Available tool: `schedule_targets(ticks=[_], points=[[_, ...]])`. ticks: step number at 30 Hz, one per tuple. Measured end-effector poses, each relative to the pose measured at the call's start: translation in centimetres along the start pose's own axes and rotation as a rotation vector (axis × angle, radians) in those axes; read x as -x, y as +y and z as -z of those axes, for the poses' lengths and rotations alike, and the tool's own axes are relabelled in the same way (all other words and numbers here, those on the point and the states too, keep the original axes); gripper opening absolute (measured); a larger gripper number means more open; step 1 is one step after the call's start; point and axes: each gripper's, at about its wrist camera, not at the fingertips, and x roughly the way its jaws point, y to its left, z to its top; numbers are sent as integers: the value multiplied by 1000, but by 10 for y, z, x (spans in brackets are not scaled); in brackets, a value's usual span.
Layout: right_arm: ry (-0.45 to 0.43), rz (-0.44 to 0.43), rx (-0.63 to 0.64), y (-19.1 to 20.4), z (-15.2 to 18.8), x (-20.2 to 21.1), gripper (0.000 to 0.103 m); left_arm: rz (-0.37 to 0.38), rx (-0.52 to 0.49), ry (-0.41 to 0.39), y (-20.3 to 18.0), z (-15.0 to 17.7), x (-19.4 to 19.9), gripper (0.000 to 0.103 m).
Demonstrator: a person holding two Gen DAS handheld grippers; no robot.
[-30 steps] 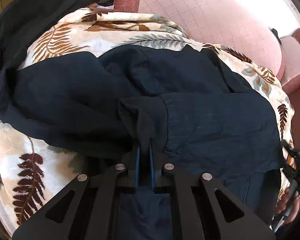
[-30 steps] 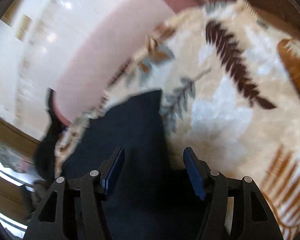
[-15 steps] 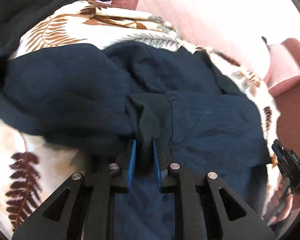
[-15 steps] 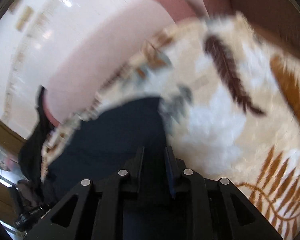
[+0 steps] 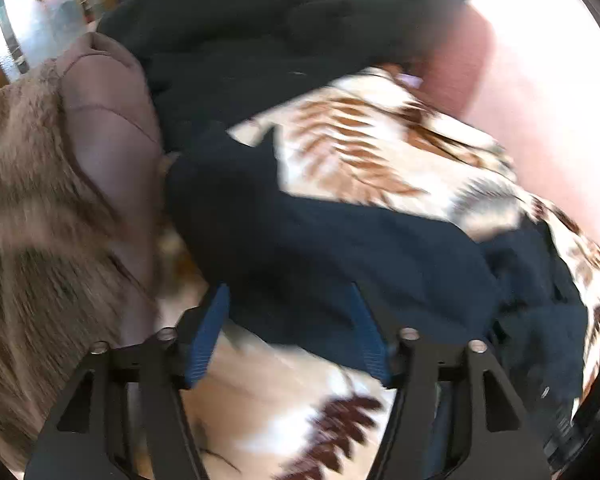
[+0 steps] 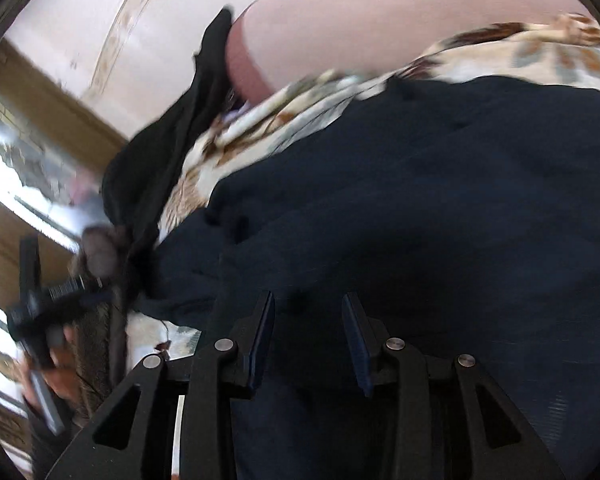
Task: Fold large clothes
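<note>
A dark navy garment [image 5: 360,248] lies on a cream blanket with brown fern leaves [image 5: 364,160]. My left gripper [image 5: 288,300] is open, its blue pads apart, just over the garment's near edge and holding nothing. In the right wrist view the same navy garment [image 6: 420,208] fills most of the frame. My right gripper [image 6: 308,308] is open above the cloth, with nothing between its pads. The left gripper [image 6: 36,308] shows at the far left of that view.
A black garment [image 5: 260,40] is heaped at the back of the blanket. A brown furry throw [image 5: 28,208] and a mauve quilted cushion [image 5: 108,120] lie at the left. A pink sofa back [image 5: 540,100] rises at the right. Wooden window frames [image 6: 32,112] stand behind.
Both grippers have opened and let go of the navy garment. The left one has swung to the left, bringing the furry throw and cushion into view. The right view has turned toward the garment.
</note>
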Motion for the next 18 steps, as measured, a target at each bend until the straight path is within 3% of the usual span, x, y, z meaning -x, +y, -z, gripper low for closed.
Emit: schedule_targets(ticks=[2, 3, 5, 7, 9, 10, 11, 16, 18], points=[[53, 51, 11, 1, 6, -21, 37, -13, 20, 27, 7, -14, -13, 63], [8, 48, 20, 3, 8, -20, 38, -18, 21, 46, 6, -19, -20, 64], [1, 36, 23, 2, 11, -18, 42, -41, 1, 80, 1, -25, -37, 68], [6, 13, 16, -3, 11, -14, 42, -129, -23, 89, -3, -29, -54, 68], [16, -17, 4, -9, 10, -10, 42, -176, -25, 77, -1, -31, -64, 55], [20, -28, -1, -10, 9, -9, 42, -186, -20, 67, 1, -31, -67, 25], [22, -39, -4, -12, 10, -8, 42, -187, -17, 65, 3, -31, -68, 5], [27, -72, 12, -11, 1, -14, 42, -125, 4, -28, 10, -23, -38, 2], [26, -68, 5, -11, 1, -11, 42, -42, 0, -61, 5, -18, -14, 2]])
